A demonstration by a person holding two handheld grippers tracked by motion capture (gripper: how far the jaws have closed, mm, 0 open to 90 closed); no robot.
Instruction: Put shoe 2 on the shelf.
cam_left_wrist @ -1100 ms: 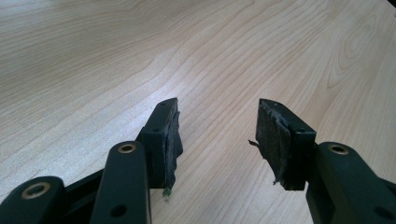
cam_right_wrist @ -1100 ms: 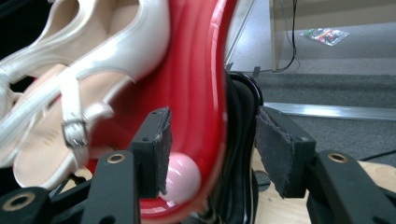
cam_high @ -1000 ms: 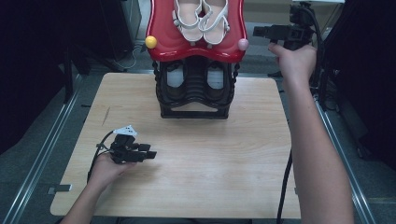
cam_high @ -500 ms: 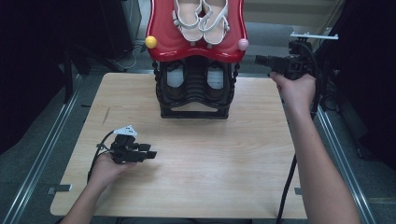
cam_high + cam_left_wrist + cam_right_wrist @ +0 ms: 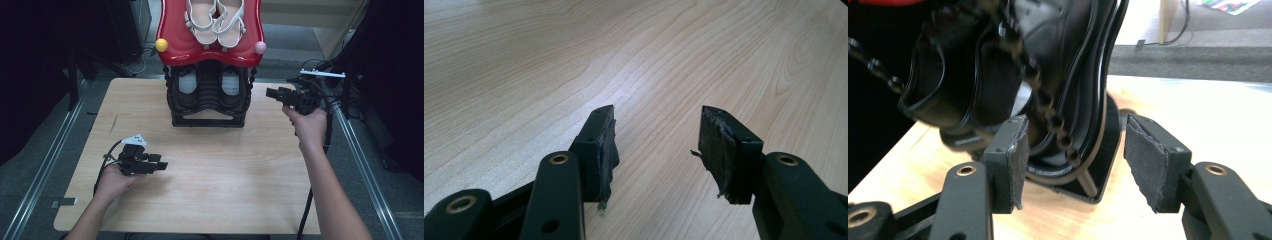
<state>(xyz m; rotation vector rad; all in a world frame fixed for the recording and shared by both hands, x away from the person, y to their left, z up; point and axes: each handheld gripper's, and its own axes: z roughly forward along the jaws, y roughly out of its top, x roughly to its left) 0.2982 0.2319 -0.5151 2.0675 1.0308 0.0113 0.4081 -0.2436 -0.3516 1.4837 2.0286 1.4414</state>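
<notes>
Right gripper (image 5: 272, 93), jaws wide and empty, points left at the black shoe rack (image 5: 209, 97) standing at the back of the surface (image 5: 225, 170), much nearer than the idle, likewise wide-open left gripper (image 5: 161, 165).

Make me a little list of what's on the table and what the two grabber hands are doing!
table: light wooden table
rack: black shoe rack at the far edge, red top shelf
on top shelf: pair of white sandals
lower shelf: black shoes
left gripper: open, empty, low over the near left of the table
right gripper: open, empty, pointing at the rack's right side
</notes>
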